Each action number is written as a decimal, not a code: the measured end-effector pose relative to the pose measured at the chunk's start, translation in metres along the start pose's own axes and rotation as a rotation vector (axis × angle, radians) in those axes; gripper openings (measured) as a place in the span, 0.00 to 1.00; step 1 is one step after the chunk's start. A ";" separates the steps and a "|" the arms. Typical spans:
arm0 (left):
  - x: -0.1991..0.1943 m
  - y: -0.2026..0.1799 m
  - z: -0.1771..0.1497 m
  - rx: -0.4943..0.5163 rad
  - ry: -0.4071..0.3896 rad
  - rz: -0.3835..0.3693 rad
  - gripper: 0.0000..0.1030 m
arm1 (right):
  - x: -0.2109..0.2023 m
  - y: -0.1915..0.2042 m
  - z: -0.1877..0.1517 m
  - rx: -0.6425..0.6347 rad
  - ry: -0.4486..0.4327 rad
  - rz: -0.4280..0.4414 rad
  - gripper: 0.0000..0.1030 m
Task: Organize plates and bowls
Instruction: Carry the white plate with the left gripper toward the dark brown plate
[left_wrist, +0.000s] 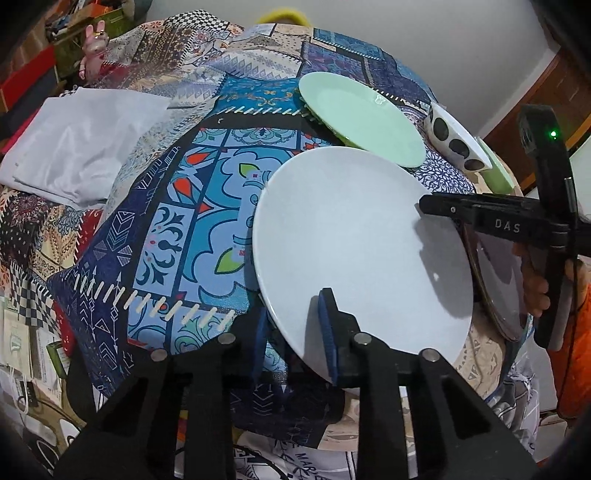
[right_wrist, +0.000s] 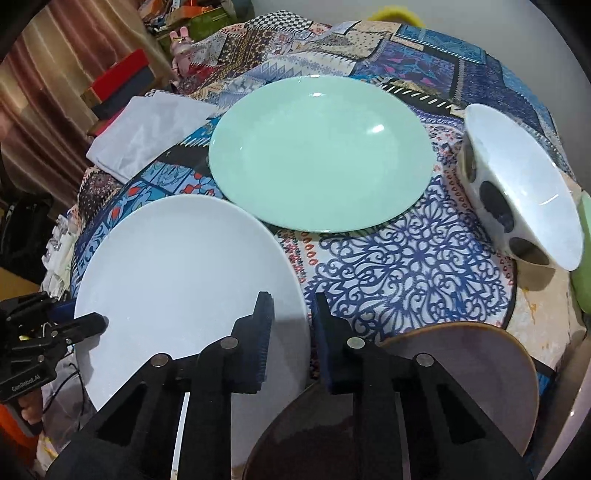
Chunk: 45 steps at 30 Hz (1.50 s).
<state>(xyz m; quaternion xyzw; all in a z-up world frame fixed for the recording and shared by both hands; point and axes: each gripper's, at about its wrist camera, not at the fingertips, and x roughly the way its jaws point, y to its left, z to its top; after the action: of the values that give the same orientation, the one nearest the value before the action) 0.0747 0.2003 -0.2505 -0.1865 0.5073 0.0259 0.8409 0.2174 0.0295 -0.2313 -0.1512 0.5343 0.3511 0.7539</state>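
A large white plate (left_wrist: 362, 236) is tilted above the patchwork cloth. My left gripper (left_wrist: 295, 332) is shut on its near rim. The same white plate (right_wrist: 184, 273) shows at the left of the right wrist view. My right gripper (right_wrist: 291, 332) straddles its right rim, jaws narrowly apart, one finger above it and one beside it. A mint green plate (right_wrist: 321, 151) lies further back, also in the left wrist view (left_wrist: 362, 118). A white bowl with dark spots (right_wrist: 524, 192) leans at the right. A brown plate (right_wrist: 461, 373) lies under my right gripper.
A folded white cloth (left_wrist: 85, 144) lies at the left on the patchwork tablecloth (left_wrist: 177, 206). A green object (right_wrist: 583, 258) shows at the right edge behind the bowl. Boxes and clutter (right_wrist: 118, 81) stand beyond the table's far left.
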 end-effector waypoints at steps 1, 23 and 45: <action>0.000 0.000 0.000 -0.002 0.000 0.000 0.25 | 0.000 0.000 0.000 -0.001 0.000 0.000 0.20; 0.008 0.030 0.040 -0.034 0.004 0.070 0.25 | -0.005 0.016 -0.023 0.065 -0.034 0.060 0.20; -0.007 0.026 0.010 -0.068 0.006 0.054 0.27 | -0.013 0.016 -0.031 0.132 -0.077 0.071 0.21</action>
<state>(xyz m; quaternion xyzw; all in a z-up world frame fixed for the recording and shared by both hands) 0.0736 0.2283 -0.2480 -0.2015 0.5135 0.0651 0.8315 0.1818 0.0172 -0.2292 -0.0683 0.5319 0.3473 0.7693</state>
